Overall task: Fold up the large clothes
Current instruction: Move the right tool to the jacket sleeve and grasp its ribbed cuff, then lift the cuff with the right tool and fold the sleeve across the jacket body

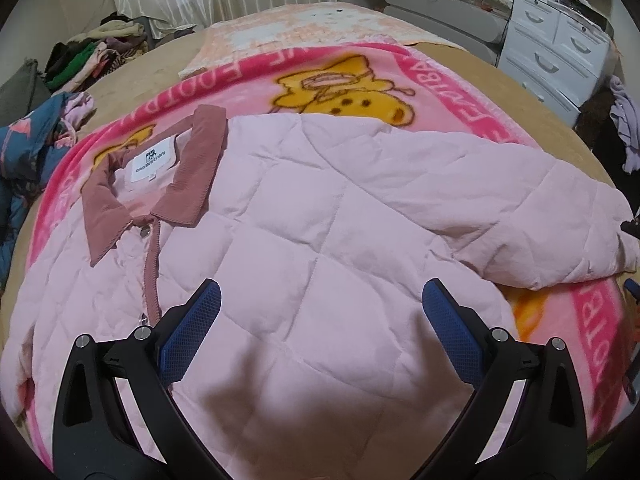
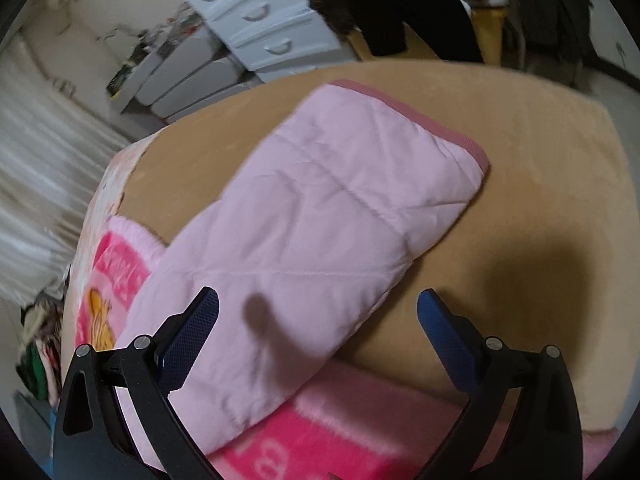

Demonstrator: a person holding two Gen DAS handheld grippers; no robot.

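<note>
A pale pink quilted jacket [image 1: 320,208] lies front up on a pink cartoon blanket [image 1: 452,80] on the bed. Its dusty-rose corduroy collar [image 1: 120,216] and white label sit at the left. One sleeve [image 1: 520,216] stretches to the right. My left gripper [image 1: 320,308] is open and empty, hovering over the jacket's body. In the right wrist view the sleeve [image 2: 320,220] lies out over the tan bed cover, its rose cuff [image 2: 420,120] at the far end. My right gripper [image 2: 318,316] is open and empty above the sleeve's near part.
A tan bed cover [image 2: 540,160] lies under the blanket. A heap of clothes [image 1: 80,60] is at the far left, and a blue patterned garment [image 1: 28,152] lies at the left edge. White drawers [image 1: 560,52] and hanging clothes [image 2: 400,0] stand beyond the bed.
</note>
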